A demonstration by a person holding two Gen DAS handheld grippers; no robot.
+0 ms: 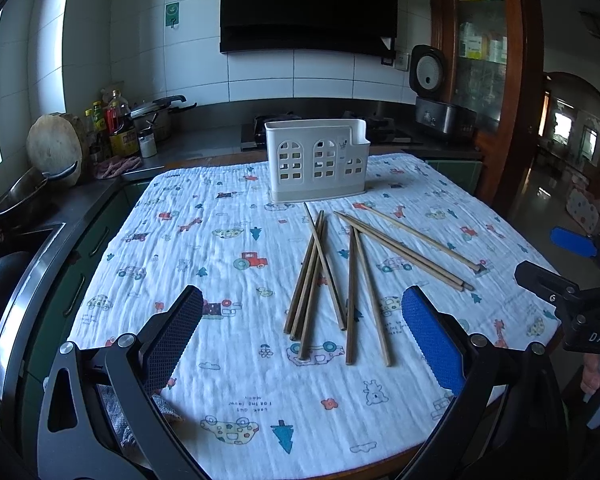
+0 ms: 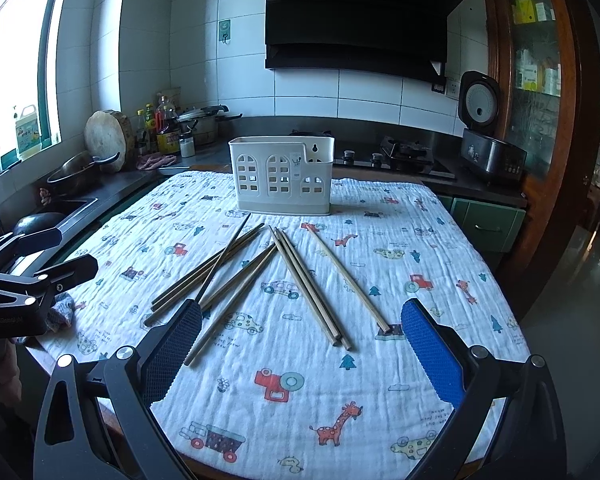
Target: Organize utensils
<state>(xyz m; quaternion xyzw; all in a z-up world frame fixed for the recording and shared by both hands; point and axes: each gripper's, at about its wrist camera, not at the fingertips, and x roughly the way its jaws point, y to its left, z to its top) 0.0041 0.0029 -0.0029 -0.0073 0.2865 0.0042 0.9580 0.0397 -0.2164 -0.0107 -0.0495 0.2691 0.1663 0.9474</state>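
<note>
Several wooden chopsticks (image 1: 354,276) (image 2: 260,280) lie scattered on a white printed cloth (image 1: 220,248) (image 2: 380,264) that covers the table. A white plastic utensil holder (image 1: 317,160) (image 2: 282,174) with window-shaped cut-outs stands upright at the far edge of the cloth, behind the chopsticks. My left gripper (image 1: 300,312) hovers open over the near side of the cloth, nothing between its blue pads. My right gripper (image 2: 300,328) is open too, just short of the chopsticks' near ends. Each gripper also shows in the other's view: the right gripper (image 1: 572,256) and the left gripper (image 2: 40,256).
A counter runs behind and to the left with a sink (image 2: 68,204), a pan (image 2: 74,174), a round wooden board (image 2: 108,140), bottles (image 2: 162,128), a pot, a gas hob (image 2: 400,156) and a rice cooker (image 2: 488,136). A wooden cabinet (image 2: 540,80) stands at right.
</note>
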